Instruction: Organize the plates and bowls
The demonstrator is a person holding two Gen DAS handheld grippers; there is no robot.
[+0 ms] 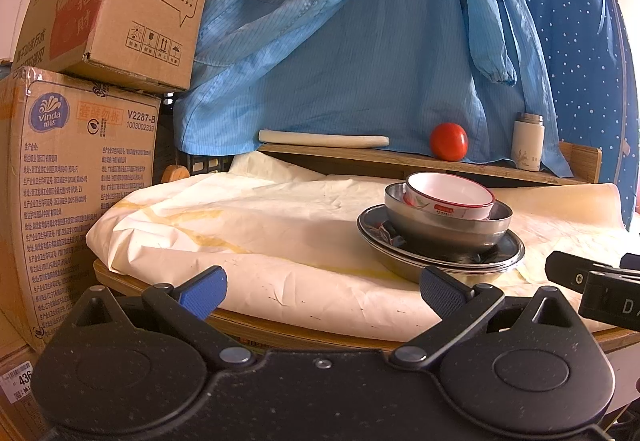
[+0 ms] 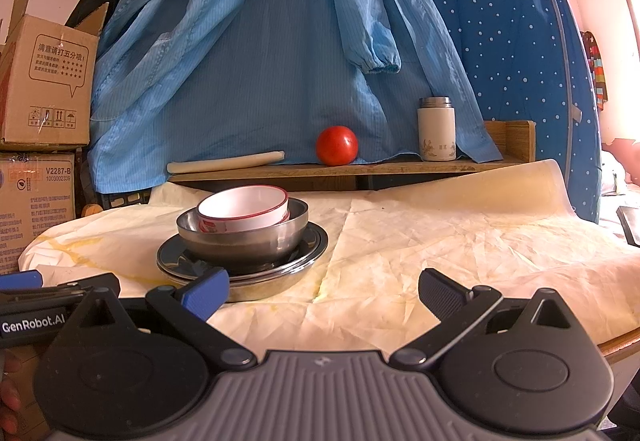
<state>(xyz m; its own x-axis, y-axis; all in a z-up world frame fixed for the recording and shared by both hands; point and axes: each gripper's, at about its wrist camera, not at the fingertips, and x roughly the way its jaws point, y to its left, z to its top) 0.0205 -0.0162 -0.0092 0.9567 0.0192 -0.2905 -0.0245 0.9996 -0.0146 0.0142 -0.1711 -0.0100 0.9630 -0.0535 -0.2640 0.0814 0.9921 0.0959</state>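
1. While both tools hovered at the near edge of the table, the left gripper (image 1: pixel 322 291) had its blue-padded fingers spread wide, with nothing between them.
2. The right gripper (image 2: pixel 324 291) was likewise spread wide and empty, its left finger just in front of the stack's rim in its own view.
3. Ahead of the left gripper and to its right stood the stacked dishes: a shallow round steel plate (image 1: pixel 440 245) at the bottom, a round steel bowl (image 1: pixel 448 223) sitting in it, and a small white bowl with a red rim (image 1: pixel 450 195) nested inside, leaning slightly.
4. From the right gripper, the same stack lay ahead and to the left: plate (image 2: pixel 240 261), steel bowl (image 2: pixel 242 235), white bowl (image 2: pixel 244 209).
5. Everything rested on a crumpled cream paper sheet (image 2: pixel 440 237) covering the table.
6. Beyond the stack, on a low wooden shelf (image 2: pixel 360 169), sat a round red tomato (image 2: pixel 337 145), a white cylindrical flask with a steel cap (image 2: pixel 436 129) and a pale rolled sheet (image 2: pixel 226 162).
7. Blue cloth (image 2: pixel 260 41) hung behind the shelf; printed brown cardboard boxes (image 1: pixel 80 121) were stacked far left of the left gripper.
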